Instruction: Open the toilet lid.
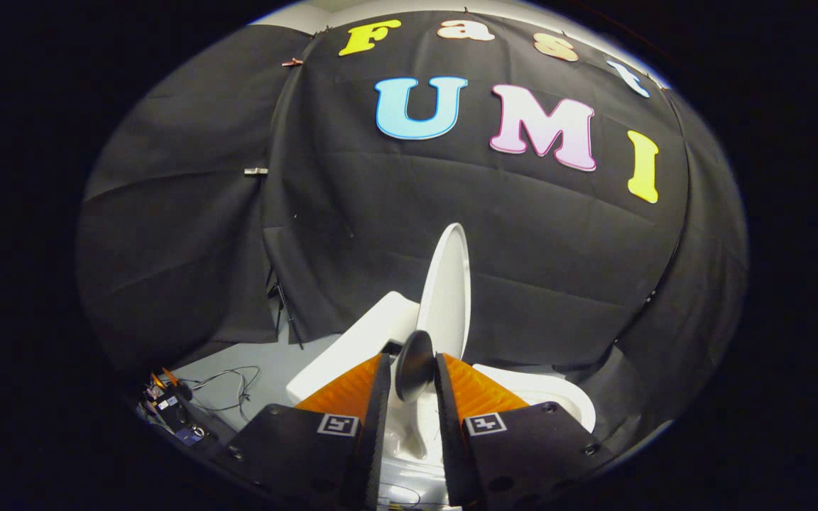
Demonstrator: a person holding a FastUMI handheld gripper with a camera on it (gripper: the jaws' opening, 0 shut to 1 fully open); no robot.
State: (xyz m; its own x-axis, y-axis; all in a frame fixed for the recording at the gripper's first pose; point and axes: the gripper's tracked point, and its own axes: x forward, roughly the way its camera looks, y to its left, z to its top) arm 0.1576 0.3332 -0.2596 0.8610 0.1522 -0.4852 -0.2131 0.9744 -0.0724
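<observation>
Your gripper [415, 369]: fingers close together, clamped on dark round knob [414, 363] at toilet lid's edge. Toilet lid [446, 291] raised near upright just beyond fingers, above white bowl [551, 397]. Tank [359, 344] beside lid. Cables [228, 387] on floor.

Black cloth wall [451, 234], grey floor [267, 362]

We see the glossy white oval plastic toilet lid [446, 294] raised nearly upright, edge-on, above the white ceramic toilet bowl [558, 397], just beyond the fingers.
</observation>
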